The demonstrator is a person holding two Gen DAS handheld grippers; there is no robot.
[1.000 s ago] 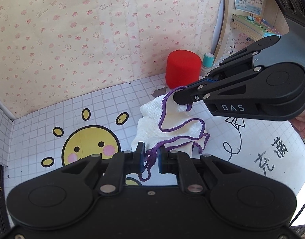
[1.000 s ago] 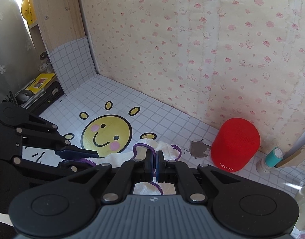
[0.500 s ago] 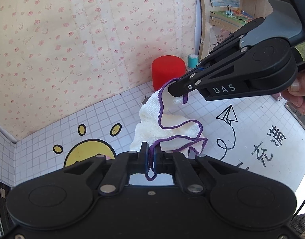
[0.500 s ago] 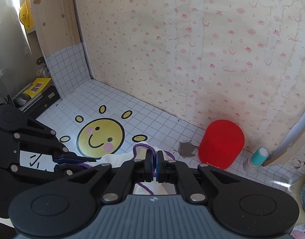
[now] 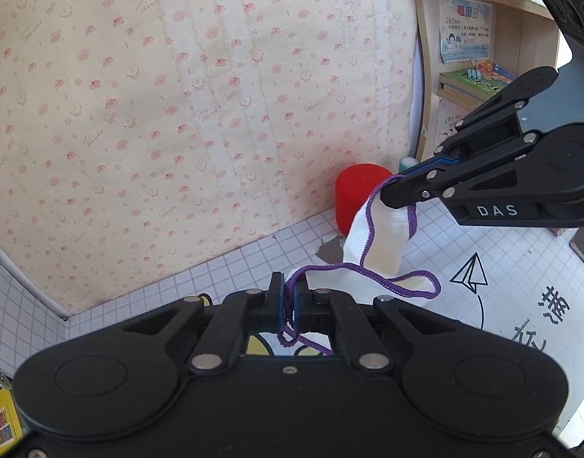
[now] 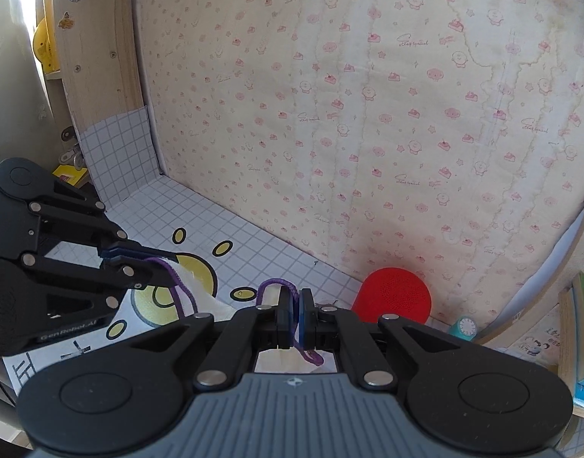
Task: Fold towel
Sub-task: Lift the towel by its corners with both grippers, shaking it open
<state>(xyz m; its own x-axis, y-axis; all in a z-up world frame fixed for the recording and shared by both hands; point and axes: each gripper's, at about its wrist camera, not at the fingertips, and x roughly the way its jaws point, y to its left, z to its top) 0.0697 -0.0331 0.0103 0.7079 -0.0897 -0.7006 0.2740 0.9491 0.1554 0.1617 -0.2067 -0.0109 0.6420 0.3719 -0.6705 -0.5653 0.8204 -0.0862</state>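
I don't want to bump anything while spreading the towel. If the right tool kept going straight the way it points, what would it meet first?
Probably the wallpapered back wall. The right tool, shut on the towel hem, aims left of the red speaker, which looks just clear, though depth is unclear.

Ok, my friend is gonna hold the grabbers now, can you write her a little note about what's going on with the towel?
Left gripper: shut on the towel's purple-stitched edge.
Right gripper: shut on another part of that edge.
Towel: white, lifted off the checkered mat, hanging bunched and slack between the two grippers.
Nearby: red cylinder by the back wall, behind the towel.
Done: both corners gripped, towel raised.
Left: no fold is made yet. Probably pull the grippers apart to stretch it flat, lay it on the mat, then fold it over.
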